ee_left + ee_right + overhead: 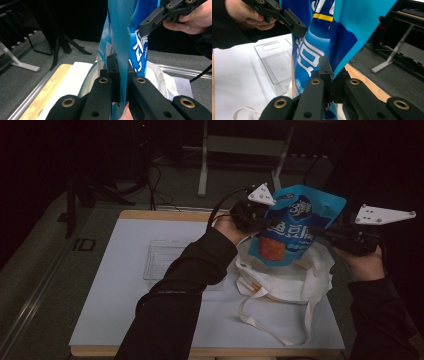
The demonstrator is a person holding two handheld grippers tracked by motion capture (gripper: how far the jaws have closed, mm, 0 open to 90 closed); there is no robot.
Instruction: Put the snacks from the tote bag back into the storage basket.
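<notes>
Your left gripper (260,217) and right gripper (320,232) are both clamped tight on the blue pouch (295,227), held above the white tote bag (287,280).

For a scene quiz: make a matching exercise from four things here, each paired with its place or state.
Things:
1. blue pouch
2. white tote bag
3. clear plastic tray
4. left hand-held gripper

Places or states:
A. lies empty on the white table cover, left of the bag
B. held up in the air between both hand-held grippers
C. shut on the pouch's left edge
D. sits slumped on the table under the pouch, strap trailing toward the near edge

Pairs: 1-B, 2-D, 3-A, 4-C
</notes>
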